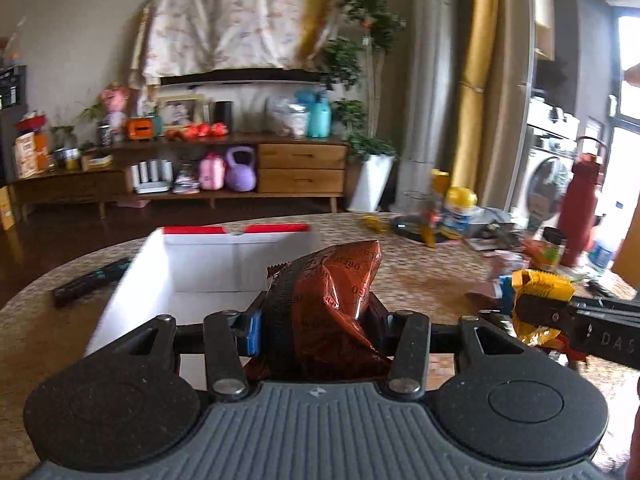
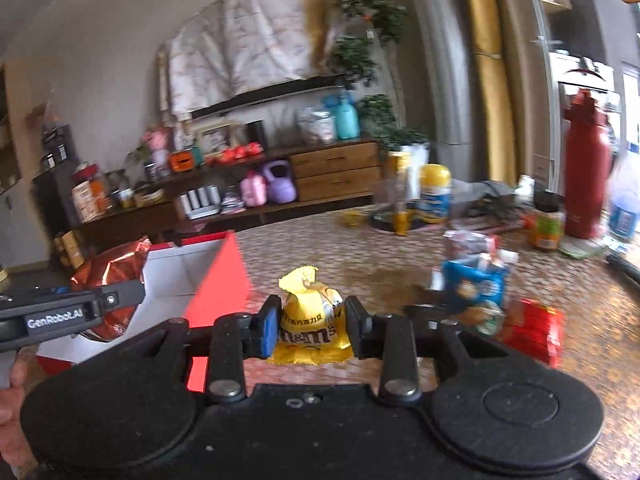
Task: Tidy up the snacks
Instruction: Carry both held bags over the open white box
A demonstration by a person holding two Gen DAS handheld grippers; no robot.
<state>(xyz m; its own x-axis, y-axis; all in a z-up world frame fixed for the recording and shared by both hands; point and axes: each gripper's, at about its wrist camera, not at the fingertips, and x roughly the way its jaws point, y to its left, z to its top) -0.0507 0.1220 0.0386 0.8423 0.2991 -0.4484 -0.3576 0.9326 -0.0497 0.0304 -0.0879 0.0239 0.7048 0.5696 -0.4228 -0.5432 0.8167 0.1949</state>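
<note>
On the woven-pattern table (image 1: 420,276), w/ a red-and-white box (image 1: 208,264) at its near-left side, both tongs carry snacks. Left gripper (image 1: 316,320) is clenched on a brown Oreo pack (image 1: 332,304); pack sticks up crumpled between the pads, hanging right at the box's near edge, approx over its open white interior. Right gripper (image 2: 310,324) is clamped on a yellow M&M's bag (image 2: 310,316), bag upright, torn-looking top pointing up, held above the table just right of the box's red side wall (image 2: 224,284). From the left wrist view the right gripper shows at far right w/ the yellow bag (image 1: 540,284) in it. Further right on the table: a blue snack pack (image 2: 474,286) and a red pack (image 2: 532,330), close together, blurred. Behind them stand a red bottle (image 2: 584,168) and a yellow-lidded tub (image 2: 434,194).
</note>
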